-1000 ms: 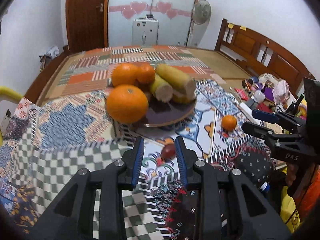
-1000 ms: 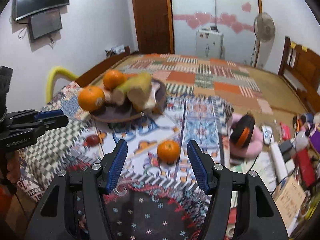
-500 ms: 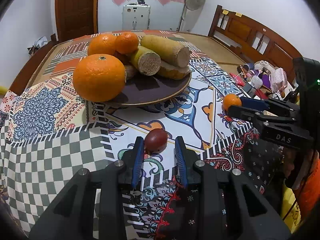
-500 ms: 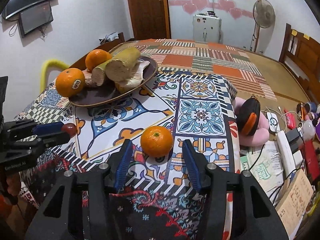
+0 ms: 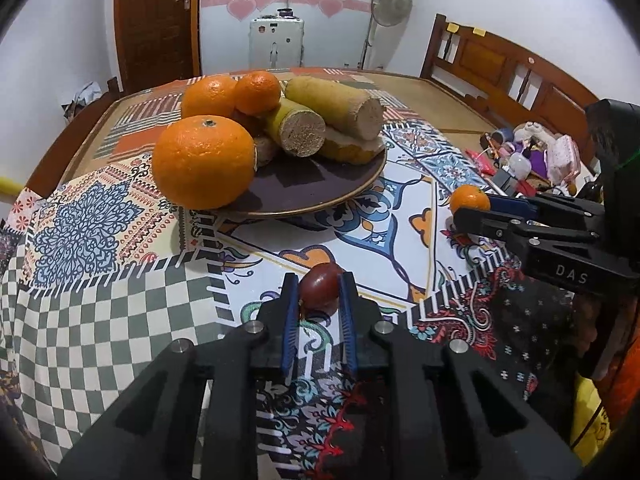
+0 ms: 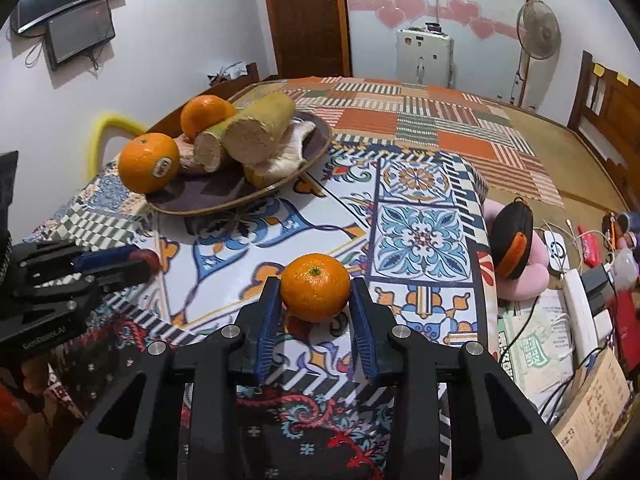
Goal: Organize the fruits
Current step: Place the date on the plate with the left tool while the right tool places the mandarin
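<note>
Left hand-held gripper clamps a small dark-red fruit; right hand-held gripper clamps 1 orange, both on the patterned surface

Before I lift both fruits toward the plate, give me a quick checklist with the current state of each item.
1. Left gripper shut on the small dark red fruit: ok, both pads press its sides.
2. Right gripper shut on the loose orange: ok, pads touch both sides.
3. Both fruits centred in the pads: ok, though each sits near the fingertips.
4. Free room on the plate: ok, the dark near part is bare.
5. Plate load stable: cannot tell; the large front orange sits on the rim, overhanging it.
6. Grippers apart from each other: ok, a stretch of tablecloth lies between them.
</note>
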